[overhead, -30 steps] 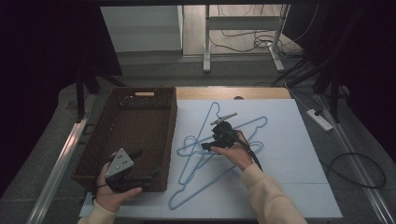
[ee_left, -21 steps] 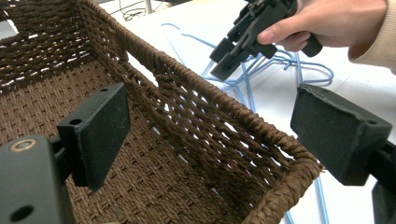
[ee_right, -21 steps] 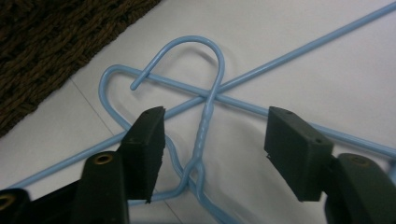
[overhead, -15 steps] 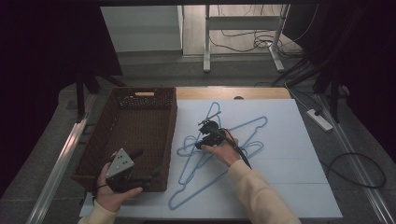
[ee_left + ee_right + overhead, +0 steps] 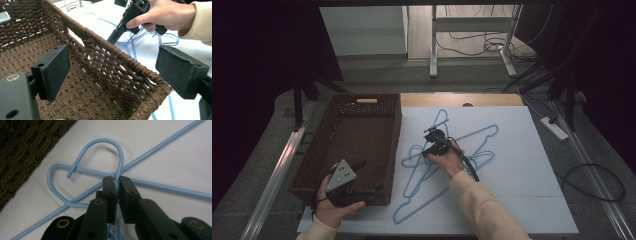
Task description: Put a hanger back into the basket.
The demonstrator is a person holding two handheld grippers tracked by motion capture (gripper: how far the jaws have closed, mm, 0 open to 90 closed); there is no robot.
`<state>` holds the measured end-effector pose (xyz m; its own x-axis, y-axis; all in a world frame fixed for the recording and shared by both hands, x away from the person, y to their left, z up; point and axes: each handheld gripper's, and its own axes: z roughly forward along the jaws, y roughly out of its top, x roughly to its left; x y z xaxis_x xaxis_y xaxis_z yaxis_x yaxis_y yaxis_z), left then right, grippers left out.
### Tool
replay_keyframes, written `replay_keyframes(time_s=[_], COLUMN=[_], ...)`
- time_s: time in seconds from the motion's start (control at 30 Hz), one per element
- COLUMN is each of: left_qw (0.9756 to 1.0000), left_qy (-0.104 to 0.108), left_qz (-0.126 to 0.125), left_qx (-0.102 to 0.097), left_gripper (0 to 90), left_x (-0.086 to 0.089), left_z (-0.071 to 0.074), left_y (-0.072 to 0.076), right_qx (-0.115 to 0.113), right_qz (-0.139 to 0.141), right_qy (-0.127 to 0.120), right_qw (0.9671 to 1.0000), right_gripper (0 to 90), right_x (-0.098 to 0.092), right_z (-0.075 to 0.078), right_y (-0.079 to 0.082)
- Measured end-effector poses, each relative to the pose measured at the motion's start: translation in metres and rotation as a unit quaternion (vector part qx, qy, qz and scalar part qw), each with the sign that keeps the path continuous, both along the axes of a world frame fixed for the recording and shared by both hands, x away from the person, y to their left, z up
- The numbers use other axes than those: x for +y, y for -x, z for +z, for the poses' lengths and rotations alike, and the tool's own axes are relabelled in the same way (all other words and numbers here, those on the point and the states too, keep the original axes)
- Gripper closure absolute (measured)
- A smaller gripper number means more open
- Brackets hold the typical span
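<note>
Hanger [image 5: 117, 157] lies on the white table sheet [image 5: 522, 165] in a tangle of blue hangers [image 5: 452, 165] beside the basket [image 5: 342, 145]. Right gripper [image 5: 117, 180] is clamped on its hook neck. Left gripper [image 5: 110, 67], jaws apart, straddles the basket rim. Risk: lifting may drag interlocked hangers along; thin wire may slip or twist between the pads.

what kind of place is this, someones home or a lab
Probably a lab or recording room, not a home: a table under a white sheet, loose cables on the bare floor, a power strip, and dark curtains around.
</note>
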<state>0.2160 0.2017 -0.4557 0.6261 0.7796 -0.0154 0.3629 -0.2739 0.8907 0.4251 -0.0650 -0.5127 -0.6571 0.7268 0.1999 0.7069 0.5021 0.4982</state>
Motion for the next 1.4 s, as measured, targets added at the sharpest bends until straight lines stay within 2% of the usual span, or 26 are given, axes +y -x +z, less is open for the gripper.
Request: replay_keyframes(time_s=[0.23,0.3,0.4,0.5,0.53,0.73,0.87,0.93,1.13,1.23,1.27,1.4], left_qw=[1.0,1.0,1.0,1.0,0.9999,0.9992,0.9975,0.9961,0.9934,0.9908,0.9908,0.9886], left_qy=[0.001,0.0,-0.001,0.003,0.003,0.009,0.009,0.0,-0.023,-0.037,-0.037,-0.053], left_qz=[-0.001,-0.002,-0.005,-0.008,-0.009,-0.027,-0.046,-0.051,-0.059,-0.067,-0.067,-0.073], left_qx=[-0.004,-0.006,-0.006,-0.001,0.0,0.029,0.054,0.072,0.096,0.112,0.112,0.12], left_gripper=[13.1,13.1,13.4,14.8,14.8,18.3,19.9,20.1,24.4,26.5,26.6,27.1], left_x=[-0.002,-0.003,-0.006,-0.011,-0.012,-0.03,-0.049,-0.06,-0.087,-0.103,-0.103,-0.121], left_z=[0.003,0.005,0.009,0.014,0.015,0.026,0.031,0.031,0.028,0.026,0.026,0.021], left_y=[0.002,0.003,0.005,0.006,0.006,0.003,-0.002,-0.007,-0.019,-0.025,-0.025,-0.031], right_qx=[-0.032,-0.047,-0.06,-0.075,-0.075,-0.1,-0.109,-0.114,-0.127,-0.13,-0.13,-0.134], right_qz=[-0.003,-0.004,-0.003,-0.005,-0.005,-0.01,-0.013,-0.012,-0.012,-0.011,-0.011,-0.008], right_qy=[-0.033,-0.047,-0.057,-0.085,-0.085,-0.115,-0.131,-0.136,-0.151,-0.16,-0.16,-0.168], right_qw=[0.9989,0.9978,0.9965,0.9935,0.9935,0.9882,0.9853,0.9841,0.9802,0.9785,0.9785,0.9765], right_gripper=[85.8,85.9,86.0,86.0,86.0,86.1,86.2,86.2,86.3,86.3,86.3,86.3], right_x=[-0.008,-0.013,-0.019,-0.033,-0.033,-0.053,-0.063,-0.066,-0.076,-0.08,-0.08,-0.084], right_z=[0.017,0.026,0.035,0.047,0.047,0.064,0.072,0.075,0.082,0.086,0.086,0.09], right_y=[0.006,0.01,0.015,0.024,0.024,0.036,0.042,0.045,0.052,0.055,0.055,0.061])
